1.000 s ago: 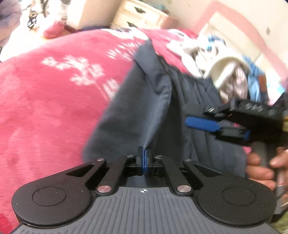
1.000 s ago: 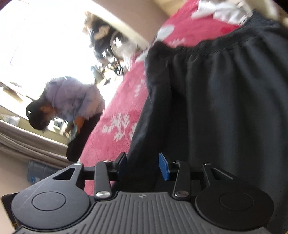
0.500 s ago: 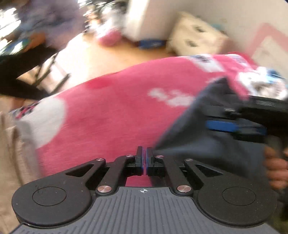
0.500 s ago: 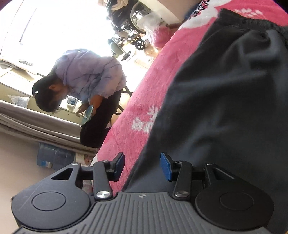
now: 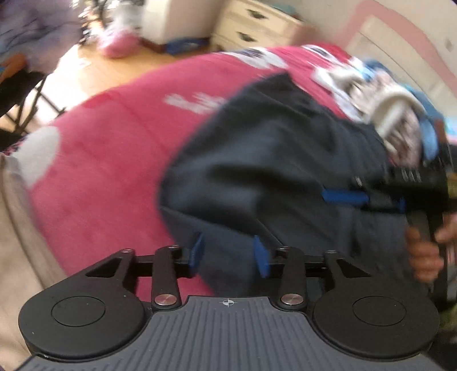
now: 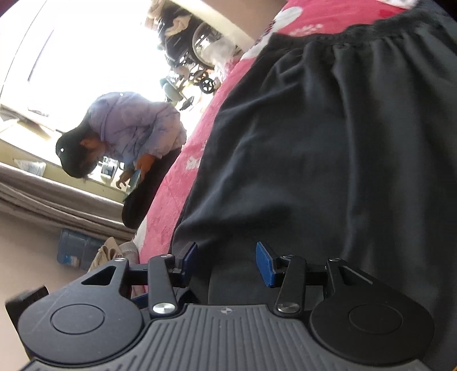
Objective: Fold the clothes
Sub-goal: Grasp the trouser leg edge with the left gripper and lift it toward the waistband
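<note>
left wrist view: left gripper (image 5: 228, 254) fingers just sprang apart over the dark skirt (image 5: 280, 159) on the pink blanket (image 5: 114, 159); right gripper (image 6: 227, 264) fingers apart too, gripping nothing.

open room: bare red blanket (image 5: 114, 159) left of the dark garment (image 5: 285, 159), nothing lying there
blocked: heap of mixed clothes (image 5: 394, 114) at garment's far right edge
blocked: right gripper (image 5: 368, 197) and holding hand (image 5: 425, 251) over garment's right side
beyond blanket: dresser (image 5: 257, 25), bystander (image 6: 134, 134)
</note>
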Demonstrator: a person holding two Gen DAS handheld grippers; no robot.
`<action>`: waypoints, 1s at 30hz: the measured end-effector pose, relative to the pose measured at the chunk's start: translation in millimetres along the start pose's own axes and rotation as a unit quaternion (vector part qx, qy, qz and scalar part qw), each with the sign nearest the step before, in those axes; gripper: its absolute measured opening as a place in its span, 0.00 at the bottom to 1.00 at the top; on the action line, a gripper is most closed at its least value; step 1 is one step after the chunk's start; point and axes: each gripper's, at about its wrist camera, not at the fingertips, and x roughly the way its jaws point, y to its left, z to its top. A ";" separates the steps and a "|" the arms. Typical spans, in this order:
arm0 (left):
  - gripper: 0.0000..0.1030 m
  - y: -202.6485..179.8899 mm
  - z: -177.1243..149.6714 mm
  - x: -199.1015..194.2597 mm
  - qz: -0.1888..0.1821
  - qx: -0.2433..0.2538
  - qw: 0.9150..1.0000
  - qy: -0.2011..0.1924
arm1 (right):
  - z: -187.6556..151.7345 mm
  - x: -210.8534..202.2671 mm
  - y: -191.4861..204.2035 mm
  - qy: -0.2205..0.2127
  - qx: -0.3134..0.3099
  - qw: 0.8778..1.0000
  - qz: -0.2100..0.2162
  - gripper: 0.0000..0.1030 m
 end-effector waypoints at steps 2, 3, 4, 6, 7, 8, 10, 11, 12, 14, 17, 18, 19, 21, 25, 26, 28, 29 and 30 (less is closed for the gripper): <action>0.58 -18.2 -11.7 8.2 0.022 0.033 0.999 -0.004 | -8.3 -3.6 0.5 0.000 -0.006 1.000 -0.009 0.48; 0.58 -26.4 -15.8 15.2 0.038 0.050 0.998 -0.003 | -12.4 -5.1 2.0 0.002 -0.015 1.000 -0.017 0.48; 0.58 -33.2 -19.1 21.4 0.053 0.067 0.996 -0.005 | -16.5 -6.4 3.5 0.001 -0.023 0.999 -0.026 0.47; 0.54 -42.6 -25.1 31.6 0.088 0.099 0.991 -0.020 | -22.5 -8.2 4.0 0.003 -0.026 0.999 -0.036 0.46; 0.48 -45.1 -26.0 37.3 0.103 0.106 0.989 -0.022 | -24.9 -9.1 2.8 0.003 -0.022 0.999 -0.035 0.45; 0.32 -45.6 -26.0 42.5 0.115 0.110 0.987 -0.023 | -27.1 -10.0 1.9 0.003 -0.018 0.999 -0.035 0.44; 0.07 -33.2 -22.8 42.0 0.126 0.073 0.989 -0.024 | -30.0 -12.8 2.1 0.001 -0.018 0.999 -0.037 0.44; 0.00 -24.6 -20.7 39.9 0.129 0.047 0.990 -0.024 | -31.2 -14.4 2.1 -0.001 -0.019 0.999 -0.038 0.44; 0.00 -16.0 -18.5 37.7 0.131 0.021 0.991 -0.024 | -31.4 -16.9 1.9 -0.004 -0.021 0.999 -0.037 0.44; 0.00 2.9 -15.5 20.1 0.139 -0.020 0.989 -0.036 | -30.7 -20.9 1.0 -0.009 -0.020 0.999 -0.034 0.44; 0.00 27.0 -11.6 -10.7 0.173 -0.046 0.982 -0.050 | -28.3 -22.2 -0.2 -0.014 -0.017 0.999 -0.029 0.44; 0.00 32.6 -9.7 -17.4 0.184 -0.051 0.980 -0.054 | -27.5 -22.1 -0.6 -0.015 -0.016 0.999 -0.028 0.44; 0.00 38.0 -7.2 -22.2 0.194 -0.051 0.978 -0.055 | -27.1 -21.4 -1.5 -0.014 -0.015 0.999 -0.028 0.44; 0.00 47.0 -3.0 -26.6 0.218 -0.053 0.973 -0.053 | -27.1 -20.8 -3.2 -0.012 -0.015 0.999 -0.030 0.44; 0.00 56.7 -0.9 -15.0 0.253 -0.046 0.966 -0.016 | -28.2 -21.3 -5.6 -0.009 -0.021 0.999 -0.040 0.44; 0.00 56.4 -2.7 -9.9 0.263 -0.036 0.964 -0.007 | -28.1 -21.5 -6.1 -0.008 -0.022 0.999 -0.042 0.44; 0.00 55.2 -7.2 1.8 0.278 -0.012 0.960 0.015 | -28.1 -21.7 -7.2 -0.006 -0.021 0.999 -0.042 0.44; 0.03 53.8 -8.7 5.0 0.285 -0.002 0.958 0.020 | -28.9 -21.3 -6.8 -0.005 -0.023 0.999 -0.043 0.44; 0.04 52.1 -9.1 6.4 0.290 0.005 0.957 0.020 | -29.7 -20.1 -5.7 -0.003 -0.026 0.999 -0.044 0.44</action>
